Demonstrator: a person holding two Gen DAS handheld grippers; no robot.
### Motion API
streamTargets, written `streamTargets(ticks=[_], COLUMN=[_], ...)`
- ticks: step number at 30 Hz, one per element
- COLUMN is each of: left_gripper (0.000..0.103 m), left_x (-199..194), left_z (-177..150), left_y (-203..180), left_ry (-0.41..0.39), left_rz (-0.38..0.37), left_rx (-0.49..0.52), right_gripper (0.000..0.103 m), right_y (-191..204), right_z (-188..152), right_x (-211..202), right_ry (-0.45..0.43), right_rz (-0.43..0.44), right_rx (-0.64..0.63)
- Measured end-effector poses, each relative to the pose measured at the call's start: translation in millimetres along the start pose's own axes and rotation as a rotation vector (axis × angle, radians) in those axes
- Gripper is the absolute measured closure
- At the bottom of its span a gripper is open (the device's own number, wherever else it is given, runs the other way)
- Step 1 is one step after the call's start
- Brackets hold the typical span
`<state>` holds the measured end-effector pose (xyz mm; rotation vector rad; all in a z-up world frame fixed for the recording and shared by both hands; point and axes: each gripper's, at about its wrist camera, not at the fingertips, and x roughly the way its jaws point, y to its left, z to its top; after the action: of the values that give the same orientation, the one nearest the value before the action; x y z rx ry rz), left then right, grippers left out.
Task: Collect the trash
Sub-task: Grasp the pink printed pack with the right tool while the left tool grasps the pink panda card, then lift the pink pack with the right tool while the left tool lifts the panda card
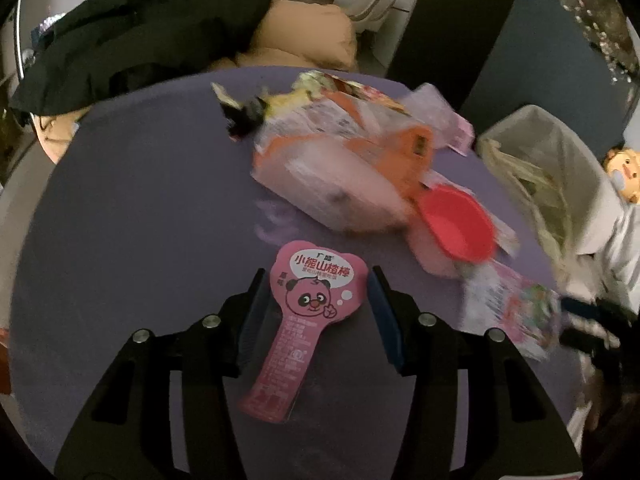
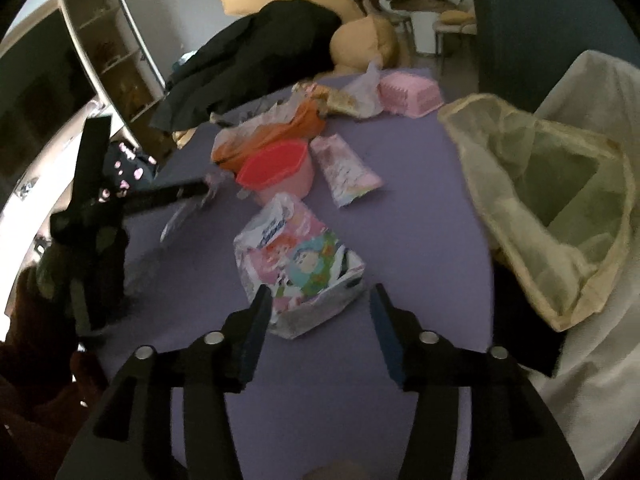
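A pink bear-print candy wrapper point(image 1: 304, 308) lies flat on the purple table point(image 1: 140, 208), between the fingers of my open left gripper point(image 1: 318, 280), untouched by the pads. My open right gripper point(image 2: 318, 296) hovers just short of a colourful cartoon snack bag point(image 2: 298, 260). A red-lidded pink cup point(image 2: 280, 172) point(image 1: 456, 222), an orange-and-clear bag point(image 1: 344, 164) point(image 2: 264, 136), a pink tube wrapper point(image 2: 344, 168) and more wrappers lie further back. The bin with a pale liner bag point(image 2: 552, 200) point(image 1: 548, 168) stands at the table's right edge.
A pink basket point(image 2: 408, 94) sits at the table's far edge. Black clothing point(image 2: 256, 60) and tan cushions point(image 2: 360, 40) lie beyond the table. The left gripper point(image 2: 120, 200) shows at the left of the right wrist view. A white cloth point(image 2: 592, 340) lies at right.
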<state>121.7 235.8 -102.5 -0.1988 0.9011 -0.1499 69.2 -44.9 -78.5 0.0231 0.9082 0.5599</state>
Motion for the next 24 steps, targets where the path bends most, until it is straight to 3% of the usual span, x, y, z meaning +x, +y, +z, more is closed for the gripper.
streamTargets(ticks=[5, 11, 16, 24], left_gripper=[0.054, 0.049, 0.047, 0.047], left_x=[-9.5, -16.0, -25.0, -34.0], left_z=[-22.2, -29.6, -36.6, -38.6], left_y=[-25.4, -35.5, -29.2, -16.0], left_ry=[0.029, 0.041, 0.033, 0.011], left_rz=[-0.057, -0.061, -0.065, -0.069], left_rx=[0.043, 0.06, 0.044, 0.009], right_gripper=[0.049, 0.049, 0.049, 0.049], right_y=[9.8, 6.9, 3.3, 18.7], right_z=[17.9, 40.5, 30.8, 14.6], right_x=[-8.1, 34.4, 53.8, 44.0], right_ry=[-0.061, 0.006, 0.077, 0.105], right_rz=[0.022, 0.017, 0.028, 0.038], right_rx=[-0.079, -0.091, -0.04, -0.047])
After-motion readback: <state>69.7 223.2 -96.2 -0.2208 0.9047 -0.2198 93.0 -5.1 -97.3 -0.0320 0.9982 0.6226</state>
